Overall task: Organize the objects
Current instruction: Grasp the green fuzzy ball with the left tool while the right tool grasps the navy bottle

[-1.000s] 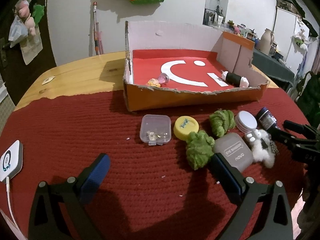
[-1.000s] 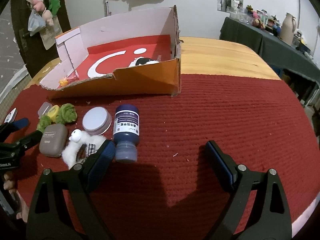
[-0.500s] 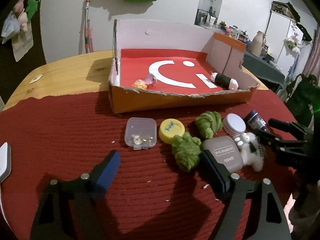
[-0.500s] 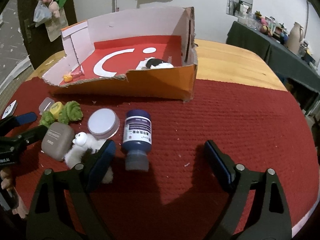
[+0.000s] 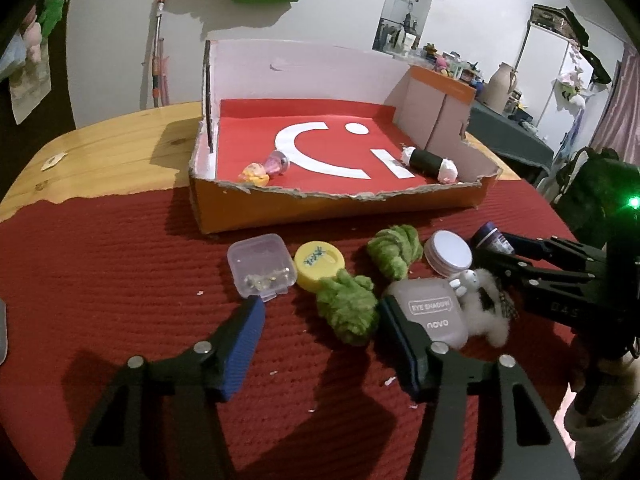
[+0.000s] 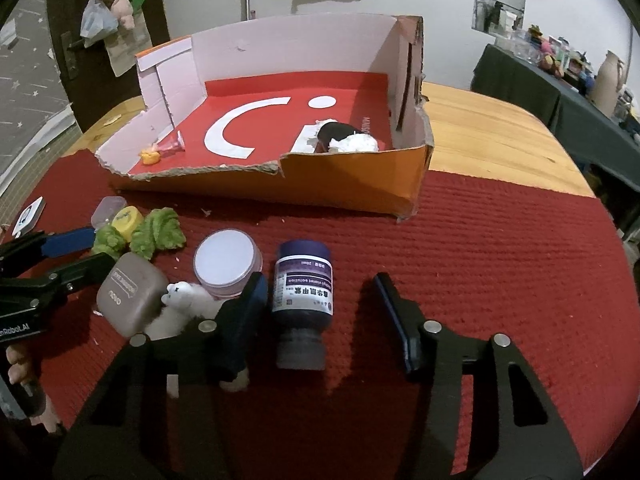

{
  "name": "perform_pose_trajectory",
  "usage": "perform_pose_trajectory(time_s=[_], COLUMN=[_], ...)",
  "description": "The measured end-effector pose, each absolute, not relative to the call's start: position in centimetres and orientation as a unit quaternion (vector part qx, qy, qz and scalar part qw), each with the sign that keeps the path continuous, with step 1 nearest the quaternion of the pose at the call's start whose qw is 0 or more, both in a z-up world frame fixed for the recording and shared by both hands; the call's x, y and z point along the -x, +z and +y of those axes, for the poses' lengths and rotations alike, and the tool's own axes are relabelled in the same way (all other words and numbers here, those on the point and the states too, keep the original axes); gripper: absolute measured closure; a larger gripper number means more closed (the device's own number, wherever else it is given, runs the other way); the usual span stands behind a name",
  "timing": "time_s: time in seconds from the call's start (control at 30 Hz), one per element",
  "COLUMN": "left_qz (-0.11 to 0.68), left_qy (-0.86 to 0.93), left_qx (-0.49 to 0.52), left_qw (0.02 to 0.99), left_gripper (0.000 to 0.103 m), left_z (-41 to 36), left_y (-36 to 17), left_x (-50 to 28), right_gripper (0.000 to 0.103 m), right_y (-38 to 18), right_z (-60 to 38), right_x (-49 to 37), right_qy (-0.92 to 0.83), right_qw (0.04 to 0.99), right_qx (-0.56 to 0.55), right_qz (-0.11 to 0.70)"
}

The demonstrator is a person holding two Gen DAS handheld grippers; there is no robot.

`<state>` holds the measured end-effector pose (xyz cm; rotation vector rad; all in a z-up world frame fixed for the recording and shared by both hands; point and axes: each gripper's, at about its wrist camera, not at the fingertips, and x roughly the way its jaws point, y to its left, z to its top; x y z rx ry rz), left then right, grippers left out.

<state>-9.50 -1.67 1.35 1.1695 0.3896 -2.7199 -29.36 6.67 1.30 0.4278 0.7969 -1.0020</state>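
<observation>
Between the closing, still-apart right gripper (image 6: pixel 322 320) fingers lies the dark bottle (image 6: pixel 303 292), unclamped.

A white wall (image 5: pixel 340 4) stood behind the round wooden table (image 5: pixel 104 148), which wore a red mat (image 6: pixel 500 264) (ribbed). A dark-clothed side table (image 6: pixel 532 92) held clutter, and the light was dim.

wooden table (image 5: pixel 120 144) | red mat (image 5: pixel 100 280) on it | cardboard box (image 5: pixel 320 212) on mat
</observation>
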Motion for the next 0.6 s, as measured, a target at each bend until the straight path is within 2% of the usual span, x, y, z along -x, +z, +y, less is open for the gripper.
perform_pose_trajectory(time_s=[0.07,0.2,0.27,0.3,0.33,0.4,0.6], left_qz=[0.128,0.127,0.125,0.127,0.131,0.123,0.120], left_qy=[-0.908,-0.909,-0.910,-0.910,-0.909,-0.912,-0.914], left_qx=[-0.390,-0.391,-0.389,-0.390,-0.392,-0.388,-0.382], left_qw=[0.079,0.074,0.070,0.062,0.052,0.054,0.056], left_gripper=[0.043,0.051,0.057,0.069,0.072,0.073,0.073], left_z=[-1.60,-1.52,-1.40,-1.30,-1.23,-0.91,-0.73], left_y=[1.36,1.33,1.30,1.26,1.14,1.11,1.37], left_x=[9.61,9.72,9.90,9.99,10.17,10.21,9.90], right_gripper=[0.053,0.058,0.065,0.068,0.069,0.076,0.077], right_y=[1.28,1.31,1.29,1.30,1.28,1.26,1.30], right_z=[6.62,6.61,6.67,6.68,6.71,6.79,7.00], right_x=[29.36,29.34,29.33,29.33,29.31,29.29,29.48], right_qy=[-0.463,-0.461,-0.458,-0.455,-0.452,-0.448,-0.442], right_qw=[0.781,0.782,0.784,0.786,0.788,0.791,0.796], right_qx=[-0.198,-0.196,-0.194,-0.194,-0.194,-0.193,-0.197], right_qz=[0.369,0.370,0.371,0.370,0.370,0.370,0.363])
